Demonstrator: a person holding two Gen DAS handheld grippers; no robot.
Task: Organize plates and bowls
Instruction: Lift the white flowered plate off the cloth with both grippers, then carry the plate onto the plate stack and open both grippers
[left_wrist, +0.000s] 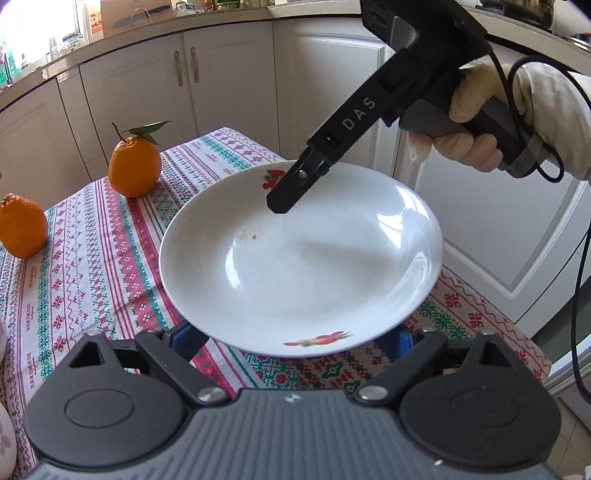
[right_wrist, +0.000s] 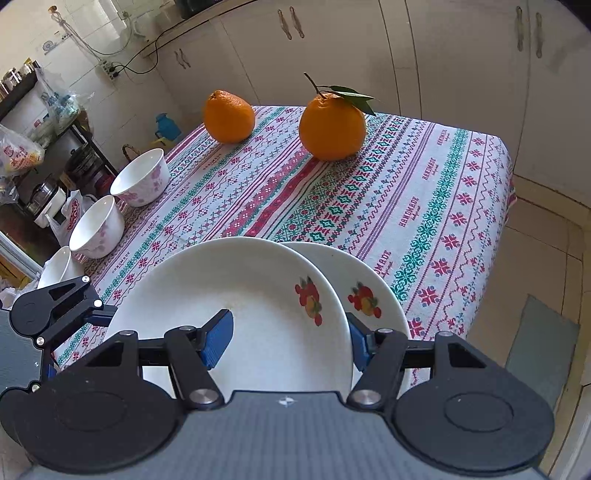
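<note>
Nearest the right hand: right gripper (right_wrist: 284, 341), fingers spread wide, one blue pad (right_wrist: 218, 338) lying over the inside of the upper plate (right_wrist: 229, 295), the other pad down at that plate's right rim, in the slot between it and the lower plate (right_wrist: 373, 291). The gap is far wider than the rim. Not clamped; nothing held by this hand.

Upper plate sits off-centre on the lower one, pushed left, so a crescent of the lower plate with its fruit print shows at the right.

Left gripper (left_wrist: 295, 341): jaws wide apart, both blue pads mostly hidden under the near rim of the same upper plate (left_wrist: 301, 258). Rim appears to rest over them, propped rather than pinched; contact itself not visible. In this view one right-gripper finger (left_wrist: 284, 197) points down into the plate's far side.

Key relation, by my reading: the right pads straddle the rim edge-on, so that hand is placed to pinch; a nudge right would square the stack.

Further out on the tablecloth (right_wrist: 424, 192): three bowls (right_wrist: 98, 227) lined along the left edge, unstacked. Two oranges (right_wrist: 332, 125) at the far end, well apart from the plates.
</note>
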